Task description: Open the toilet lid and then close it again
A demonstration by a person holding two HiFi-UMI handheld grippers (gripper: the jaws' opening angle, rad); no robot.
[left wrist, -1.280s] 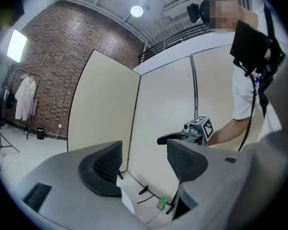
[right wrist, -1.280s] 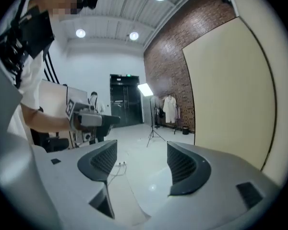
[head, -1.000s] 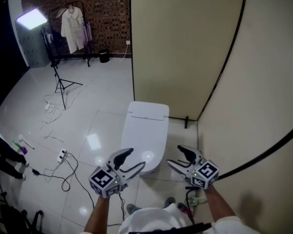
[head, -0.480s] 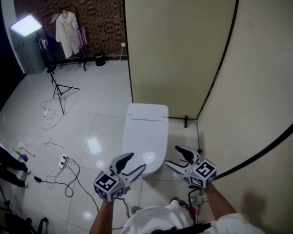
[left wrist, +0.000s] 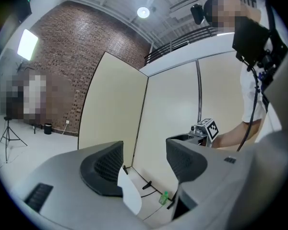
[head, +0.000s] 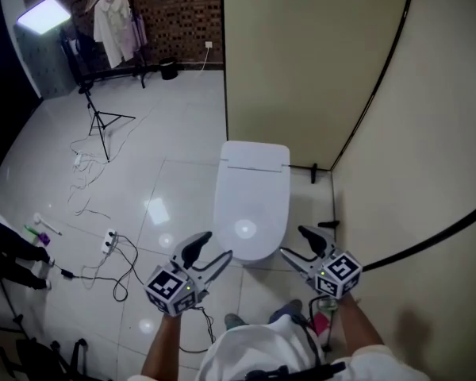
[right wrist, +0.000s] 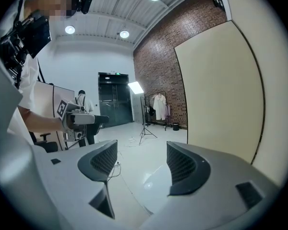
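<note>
The white toilet (head: 252, 201) stands against the beige partition with its lid down. My left gripper (head: 214, 246) hangs open just off the bowl's front left, touching nothing. My right gripper (head: 296, 242) is open too, off the front right, apart from the bowl. In the left gripper view the open left gripper (left wrist: 144, 164) frames a sliver of the toilet (left wrist: 129, 195), with the right gripper (left wrist: 204, 131) beyond. In the right gripper view the open right gripper (right wrist: 141, 164) looks over the glossy lid (right wrist: 151, 181) towards the left gripper (right wrist: 79, 119).
Beige partition walls (head: 301, 62) close in behind and to the right of the toilet, with a black curved rail (head: 428, 232). A tripod light stand (head: 99, 121), loose cables and a power strip (head: 109, 240) lie on the tiled floor to the left. A green bottle (left wrist: 163, 198) sits by the wall.
Both grippers have sunk a little and drawn in at the toilet's front end. The lid stays down and nothing has been touched.
</note>
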